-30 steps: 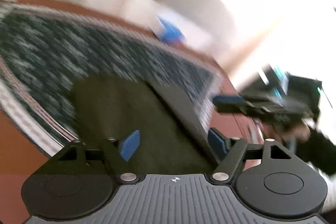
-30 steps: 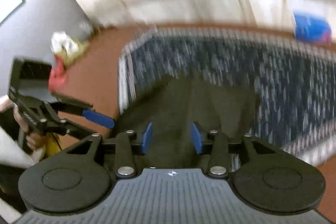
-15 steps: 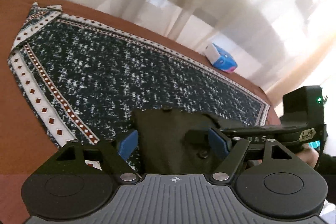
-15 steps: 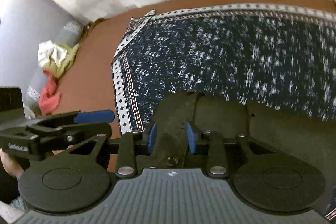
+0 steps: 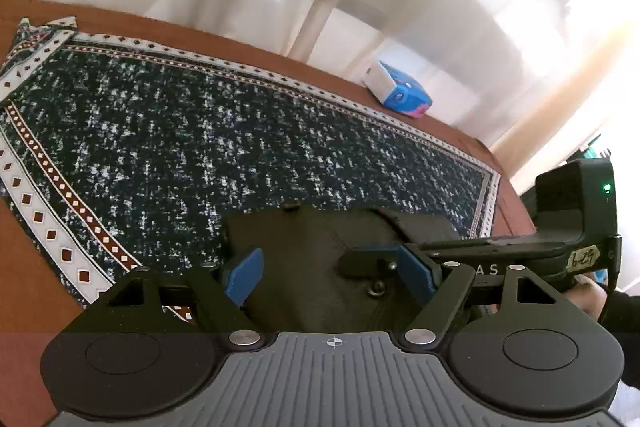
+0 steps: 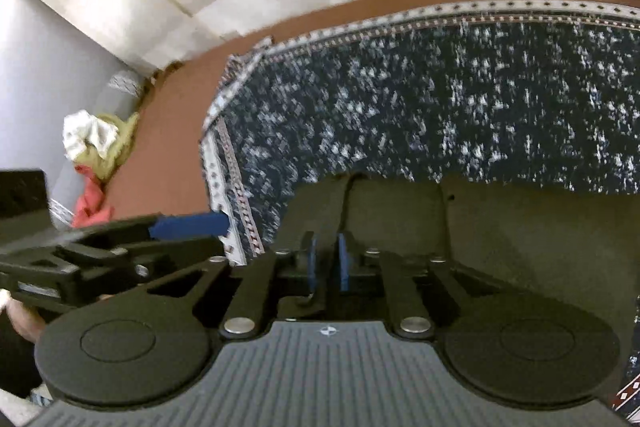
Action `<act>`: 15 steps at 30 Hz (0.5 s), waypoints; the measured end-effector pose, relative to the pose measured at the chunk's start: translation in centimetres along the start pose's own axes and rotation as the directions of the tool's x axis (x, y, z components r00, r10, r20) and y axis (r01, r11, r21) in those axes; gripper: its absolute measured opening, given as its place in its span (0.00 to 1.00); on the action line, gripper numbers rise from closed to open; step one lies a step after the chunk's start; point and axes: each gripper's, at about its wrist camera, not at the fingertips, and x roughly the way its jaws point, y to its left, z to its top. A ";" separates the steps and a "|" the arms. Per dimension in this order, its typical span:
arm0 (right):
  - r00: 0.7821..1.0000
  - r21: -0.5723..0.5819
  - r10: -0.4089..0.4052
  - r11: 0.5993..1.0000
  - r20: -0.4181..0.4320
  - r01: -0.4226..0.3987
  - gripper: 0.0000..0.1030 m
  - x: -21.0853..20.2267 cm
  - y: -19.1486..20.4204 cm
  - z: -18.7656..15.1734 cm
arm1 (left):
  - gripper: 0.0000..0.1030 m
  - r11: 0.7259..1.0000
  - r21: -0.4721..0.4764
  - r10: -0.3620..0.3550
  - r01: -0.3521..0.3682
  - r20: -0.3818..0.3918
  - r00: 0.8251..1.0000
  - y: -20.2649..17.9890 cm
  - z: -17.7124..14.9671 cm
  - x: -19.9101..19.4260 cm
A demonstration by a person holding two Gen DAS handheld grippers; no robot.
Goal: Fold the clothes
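Observation:
A dark olive garment with a metal button lies on the patterned cloth, at its near edge. My left gripper stands open, its blue pads on either side of the garment's buttoned edge without pressing it. My right gripper pinches a fold of the same garment between its narrow-set pads, and its jaws are opening slightly. Each gripper shows in the other's view: the left one's blue finger reaches in from the left, and the right one's housing sits at the right.
The dark speckled cloth with a white diamond border covers much of a brown table. A blue and white tissue pack lies at the table's far edge. A pile of crumpled clothes sits off the table's left end. Pale curtains hang behind.
Both grippers swung down onto the olive garment and settled. The right gripper's jaws narrowed from half open to a pinch on the fabric. The left gripper stayed wide open.

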 end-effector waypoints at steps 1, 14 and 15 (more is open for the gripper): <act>1.000 0.006 0.012 1.000 -0.002 -0.012 0.17 0.0 -0.1 -0.2 | 0.82 1.000 0.003 0.000 0.000 -0.002 1.000 0.0 0.0 0.1; 0.991 0.069 0.000 0.998 0.135 -0.010 0.03 -3.9 -0.7 -1.8 | 0.82 0.992 0.073 -0.099 0.103 -0.062 0.993 -3.2 -0.2 1.3; 0.990 0.077 -0.006 0.997 0.138 -0.005 0.03 -4.1 -0.8 -2.1 | 0.81 0.990 0.105 -0.086 0.094 -0.078 0.993 -3.7 -0.5 1.7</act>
